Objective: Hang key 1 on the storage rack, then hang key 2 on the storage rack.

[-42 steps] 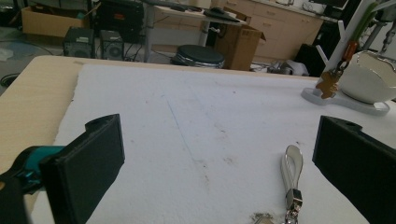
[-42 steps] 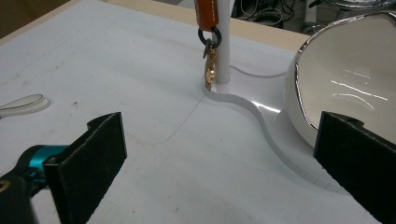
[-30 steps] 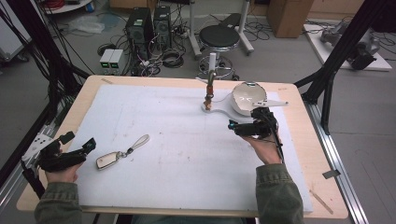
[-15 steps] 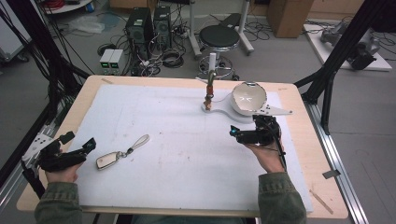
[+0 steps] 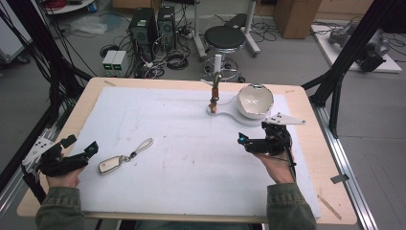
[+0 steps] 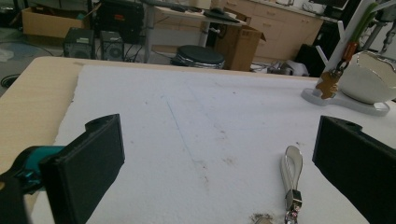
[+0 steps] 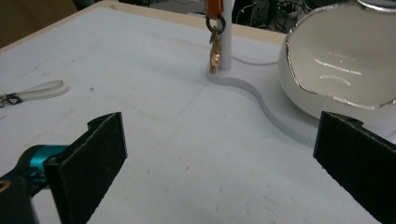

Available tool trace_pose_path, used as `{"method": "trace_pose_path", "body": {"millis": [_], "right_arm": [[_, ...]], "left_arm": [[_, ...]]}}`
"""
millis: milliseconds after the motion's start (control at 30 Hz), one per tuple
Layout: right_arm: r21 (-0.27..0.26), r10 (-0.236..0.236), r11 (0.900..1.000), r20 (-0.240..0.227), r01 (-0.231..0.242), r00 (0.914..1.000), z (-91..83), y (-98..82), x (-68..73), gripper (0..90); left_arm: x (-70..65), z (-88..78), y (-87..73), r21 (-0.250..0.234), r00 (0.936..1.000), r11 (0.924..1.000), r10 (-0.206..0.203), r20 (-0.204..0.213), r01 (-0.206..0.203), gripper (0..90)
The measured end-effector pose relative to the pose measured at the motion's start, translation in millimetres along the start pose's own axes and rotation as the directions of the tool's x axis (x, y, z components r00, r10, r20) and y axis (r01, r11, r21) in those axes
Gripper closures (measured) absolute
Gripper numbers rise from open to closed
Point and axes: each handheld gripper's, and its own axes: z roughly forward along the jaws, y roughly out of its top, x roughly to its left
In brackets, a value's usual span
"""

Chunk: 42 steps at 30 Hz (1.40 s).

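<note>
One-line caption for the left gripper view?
Open left hand-held gripper faces a car key's strap on the white mat.

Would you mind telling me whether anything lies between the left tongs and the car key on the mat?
Nothing visible does: bare white mat separates the open left tongs from the car key.

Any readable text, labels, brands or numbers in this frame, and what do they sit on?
No text can be read anywhere.
Car key fob: any logo is too small and blurred to read.
Two grey boxes on the floor beyond the table: front markings too small to read.
Cardboard box: no legible print.
White bowl and left gripper, right gripper: no markings seen.
</note>
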Motion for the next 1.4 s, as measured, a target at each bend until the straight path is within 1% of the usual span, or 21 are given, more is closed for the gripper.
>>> {"method": "trace_pose_path", "body": {"millis": [200,367,600,700,967,1200,1400], "right_arm": [[0.0,0.023,1.0,0.011,-0.023,0.9997,-4.0,-17.4,-4.9,1.5],[-0.008,0.013,1.0,0.021,-0.013,0.9997,-6.9,-29.9,-5.5,1.6],[-0.013,0.036,0.999,0.028,-0.036,0.999,-10.4,-49.0,-9.9,1.6],[-0.015,0.039,0.999,0.033,-0.038,0.9987,-11.9,-55.9,-12.2,1.5],[-0.015,0.029,0.999,0.046,-0.028,0.9985,-15.1,-68.6,-13.2,1.5],[-0.022,0.044,0.999,0.055,-0.043,0.9975,-18.8,-74.7,-13.1,1.5],[-0.034,0.042,0.999,0.059,-0.04,0.9974,-22.7,-79.9,-13.4,1.5]], "left_arm": [[-0.6,1.6,0.0,0.001,1.0,1.0,0.001,0.001,-0.001,2.6],[-0.5,1.4,0.1,0.002,1.0,1.0,0.001,0.0,-0.001,2.6],[-0.9,1.6,0.0,0.001,1.0,1.0,0.002,0.001,-0.002,2.6],[-1.2,1.6,0.0,0.002,1.0,1.0,0.0,0.001,0.0,2.6],[-1.3,1.9,0.2,0.007,1.0,1.0,-0.001,0.002,0.001,2.6],[-3.0,2.9,1.4,0.017,1.0,0.9998,0.002,0.008,-0.002,2.6],[-6.7,5.7,3.5,0.028,0.9997,0.9996,0.005,0.024,-0.006,2.6]]}}
